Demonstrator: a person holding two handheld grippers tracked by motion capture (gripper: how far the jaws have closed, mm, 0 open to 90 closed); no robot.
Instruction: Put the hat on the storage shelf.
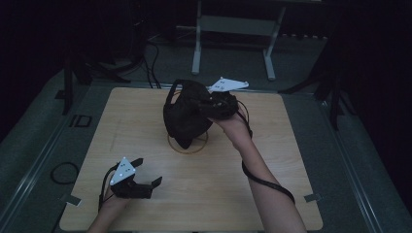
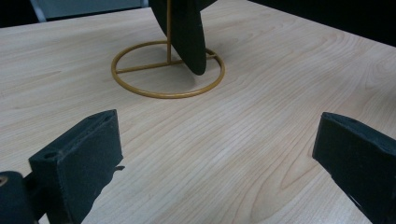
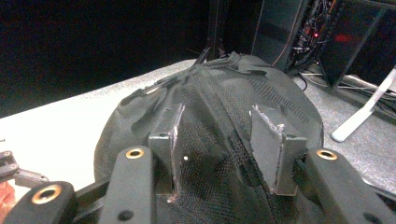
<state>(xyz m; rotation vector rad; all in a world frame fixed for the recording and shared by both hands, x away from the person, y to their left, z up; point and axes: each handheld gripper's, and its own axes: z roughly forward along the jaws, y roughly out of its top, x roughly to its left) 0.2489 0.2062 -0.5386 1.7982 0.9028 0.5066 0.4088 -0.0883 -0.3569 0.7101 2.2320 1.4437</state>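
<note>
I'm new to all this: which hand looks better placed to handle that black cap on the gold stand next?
Probably the right. The right gripper is at the black cap, its jaws either side of a fold of mesh. The left gripper hovers open near the table's front, well away from the gold stand.

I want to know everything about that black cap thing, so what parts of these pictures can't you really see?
- The top of the gold stand: the cap covers it in the high view, and the top edge cuts it off in the left gripper view.
- Whether the right claw is pinching the cap's mesh or just resting against it: the mesh hides the contact in the right gripper view.
- The room behind the table: too dark in the high view.
</note>
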